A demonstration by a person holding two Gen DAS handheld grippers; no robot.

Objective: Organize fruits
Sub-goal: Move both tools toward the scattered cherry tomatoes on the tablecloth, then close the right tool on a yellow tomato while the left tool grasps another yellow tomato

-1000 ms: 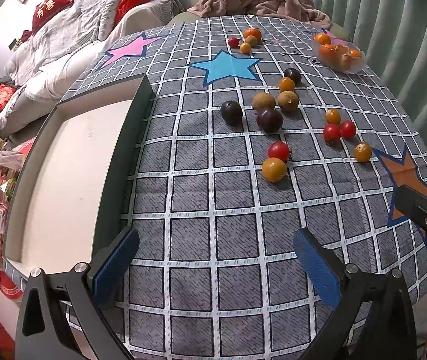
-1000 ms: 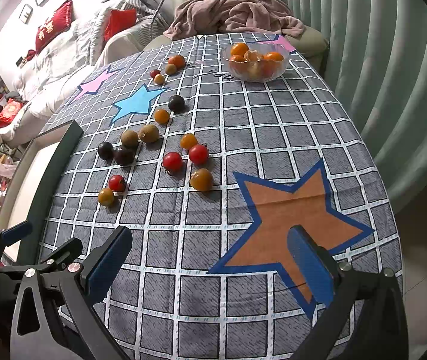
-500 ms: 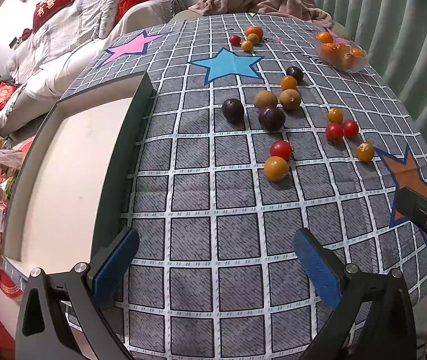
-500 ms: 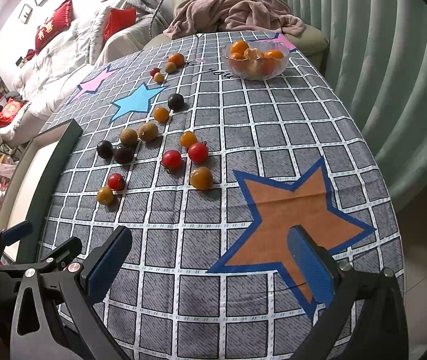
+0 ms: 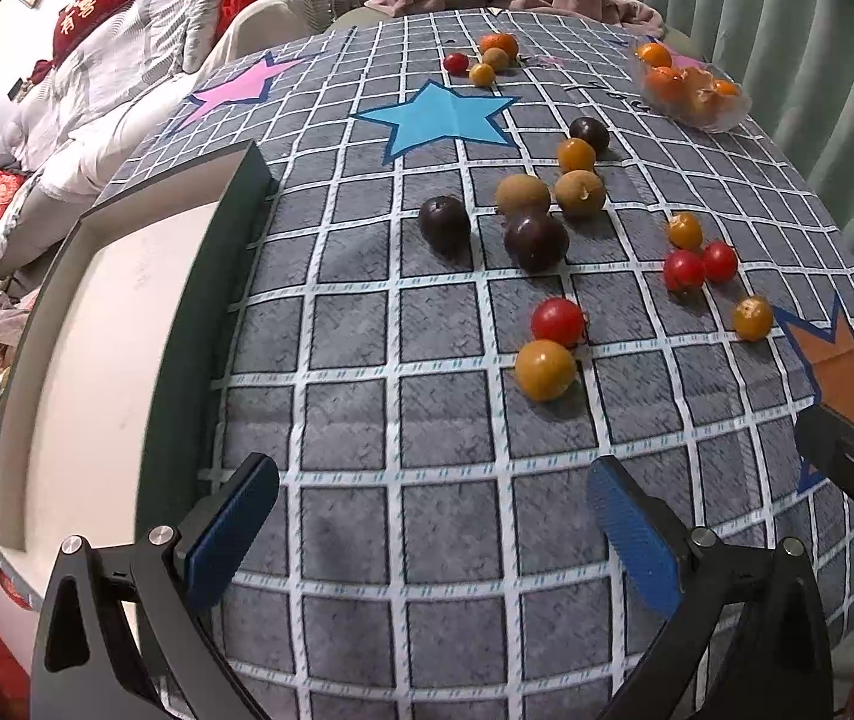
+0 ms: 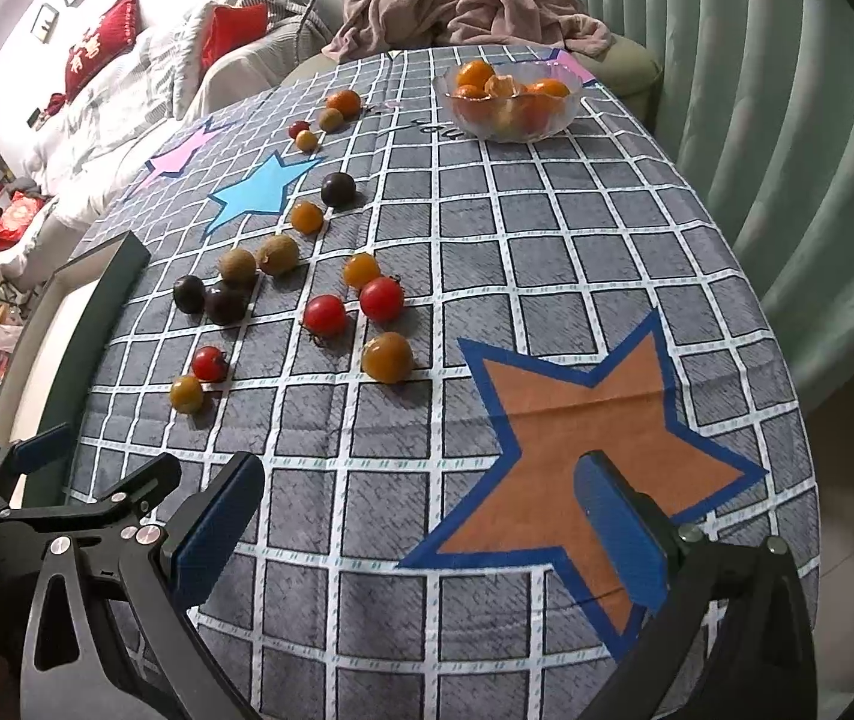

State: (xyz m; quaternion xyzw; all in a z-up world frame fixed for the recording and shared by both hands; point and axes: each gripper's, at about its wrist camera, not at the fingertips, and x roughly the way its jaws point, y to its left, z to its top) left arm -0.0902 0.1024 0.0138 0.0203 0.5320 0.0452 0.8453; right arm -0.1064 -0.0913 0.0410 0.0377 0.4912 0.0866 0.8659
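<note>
Several small fruits lie loose on the checked tablecloth: a yellow tomato (image 5: pixel 545 369) and a red tomato (image 5: pixel 557 321) nearest my left gripper, dark plums (image 5: pixel 535 242), brown kiwis (image 5: pixel 521 196) and more red tomatoes (image 6: pixel 381 299) beyond. My left gripper (image 5: pixel 433 525) is open and empty above the cloth, short of the yellow tomato. My right gripper (image 6: pixel 420 531) is open and empty over the orange star (image 6: pixel 595 420). A clear bowl of oranges (image 6: pixel 508 97) stands at the far right.
A shallow white tray with a dark rim (image 5: pixel 186 312) lies at the left of the table. A sofa with a pink blanket (image 6: pixel 469 6) is behind the table, and a curtain (image 6: pixel 787 120) hangs on the right. The table edge runs just under both grippers.
Both grippers have crept slightly forward towards the fruit and stay open. No fruit has moved.
</note>
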